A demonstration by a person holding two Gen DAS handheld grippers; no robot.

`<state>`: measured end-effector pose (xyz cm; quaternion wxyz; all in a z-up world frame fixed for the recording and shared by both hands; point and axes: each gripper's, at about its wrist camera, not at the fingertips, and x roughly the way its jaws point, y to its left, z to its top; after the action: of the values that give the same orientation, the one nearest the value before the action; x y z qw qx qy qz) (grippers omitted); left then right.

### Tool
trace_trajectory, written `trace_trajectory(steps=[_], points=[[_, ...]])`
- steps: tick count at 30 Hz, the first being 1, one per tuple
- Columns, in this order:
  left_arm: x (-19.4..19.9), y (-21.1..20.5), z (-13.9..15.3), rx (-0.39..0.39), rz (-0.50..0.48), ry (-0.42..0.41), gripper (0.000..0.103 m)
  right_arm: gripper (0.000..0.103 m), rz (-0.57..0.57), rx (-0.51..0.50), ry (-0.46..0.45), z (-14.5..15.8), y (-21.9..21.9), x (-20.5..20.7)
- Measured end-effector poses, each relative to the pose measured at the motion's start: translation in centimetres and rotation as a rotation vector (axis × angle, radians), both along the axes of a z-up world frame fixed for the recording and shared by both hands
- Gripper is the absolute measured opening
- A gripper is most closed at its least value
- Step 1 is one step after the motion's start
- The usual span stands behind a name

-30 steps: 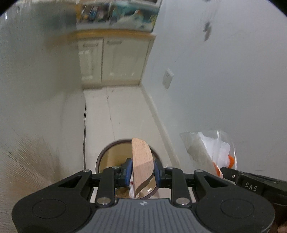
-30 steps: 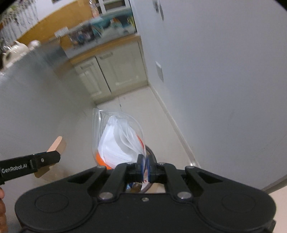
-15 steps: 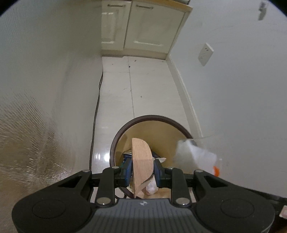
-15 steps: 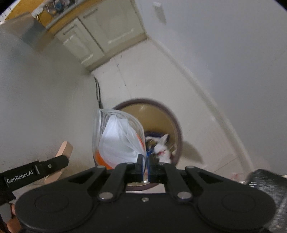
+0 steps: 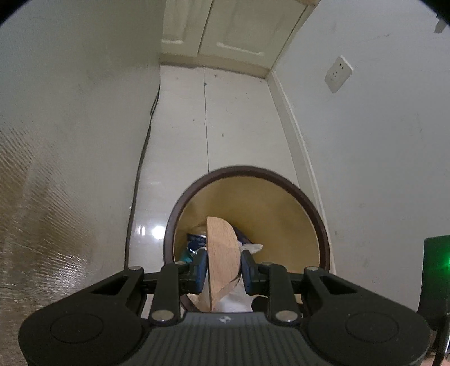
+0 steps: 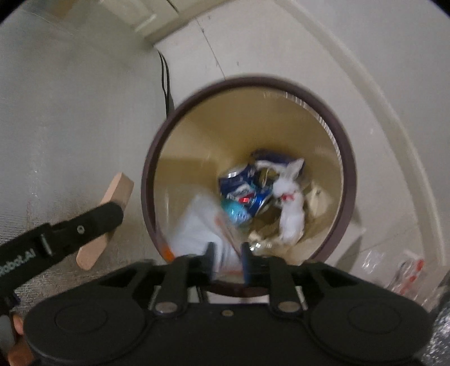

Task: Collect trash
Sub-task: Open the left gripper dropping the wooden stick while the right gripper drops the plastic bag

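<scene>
Left wrist view: the wood piece (image 5: pixel 222 253) is being held clamped between the pads of the left gripper (image 5: pixel 222 263), above the near rim of the bin (image 5: pixel 315 214); half a second ago it was gripped the same way, with the bin farther off. Left of the bin a black cable (image 5: pixel 143 157) is running down to the pale tiled floor (image 5: pixel 236 118); beyond the bin, cream cupboard doors (image 5: pixel 225 25) are being shown; right of it, a wall socket (image 5: pixel 338 73). In the right wrist view, the jaws of the right gripper (image 6: pixel 226 260) have just been opening, and the white bag (image 6: pixel 197 228), pinched half a second ago, is now seen blurred and apparently dropping past the parted pads into the bin (image 6: pixel 347 157), beside cans (image 6: pixel 247 188) and a white toy (image 6: pixel 291 205). One item is judged delivered; the wood is still awaiting release.
</scene>
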<state>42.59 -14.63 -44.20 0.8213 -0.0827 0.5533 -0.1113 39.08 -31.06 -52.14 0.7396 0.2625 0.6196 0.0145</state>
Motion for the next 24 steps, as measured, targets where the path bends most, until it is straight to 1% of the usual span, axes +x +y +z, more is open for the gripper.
trace_trajectory(steps=[2, 5, 7, 10, 13, 15, 16, 17, 18, 24], points=[[0.0, -0.1, -0.6, 0.007, -0.008, 0.015, 0.026, 0.049, -0.011, -0.010, 0.025, -0.5, -0.4, 0.1], [0.5, -0.3, -1.3, 0.017, -0.017, 0.029, 0.026, 0.051, 0.002, -0.060, 0.033, -0.4, -0.5, 0.0], [0.8, -0.4, -1.7, 0.008, -0.016, 0.036, 0.026, 0.054, 0.009, -0.079, 0.027, -0.2, -0.6, -0.1], [1.2, -0.4, -1.9, -0.045, -0.010, 0.032, 0.026, 0.055, 0.010, -0.122, 0.021, 0.3, -0.8, 0.0], [1.5, -0.2, -2.0, -0.103, 0.008, -0.004, 0.027, 0.056, 0.014, -0.152, 0.005, 0.8, -0.8, -0.1], [1.8, 0.0, -2.3, -0.126, 0.038, -0.022, 0.032, 0.058, 0.012, -0.158, -0.002, 1.3, -1.0, -0.1], [1.9, 0.2, -2.5, -0.127, 0.046, -0.008, 0.043, 0.058, 0.015, -0.162, -0.006, 1.4, -1.1, -0.1], [1.8, 0.4, -2.7, -0.120, 0.053, 0.007, 0.051, 0.058, 0.019, -0.166, -0.010, 1.5, -1.0, -0.1], [1.8, 0.5, -2.9, -0.105, 0.059, 0.016, 0.053, 0.059, 0.021, -0.170, -0.013, 1.6, -1.0, -0.1], [1.8, 0.8, -3.7, 0.010, 0.057, 0.085, 0.053, 0.060, 0.035, -0.194, -0.015, 1.6, -1.3, 0.2]])
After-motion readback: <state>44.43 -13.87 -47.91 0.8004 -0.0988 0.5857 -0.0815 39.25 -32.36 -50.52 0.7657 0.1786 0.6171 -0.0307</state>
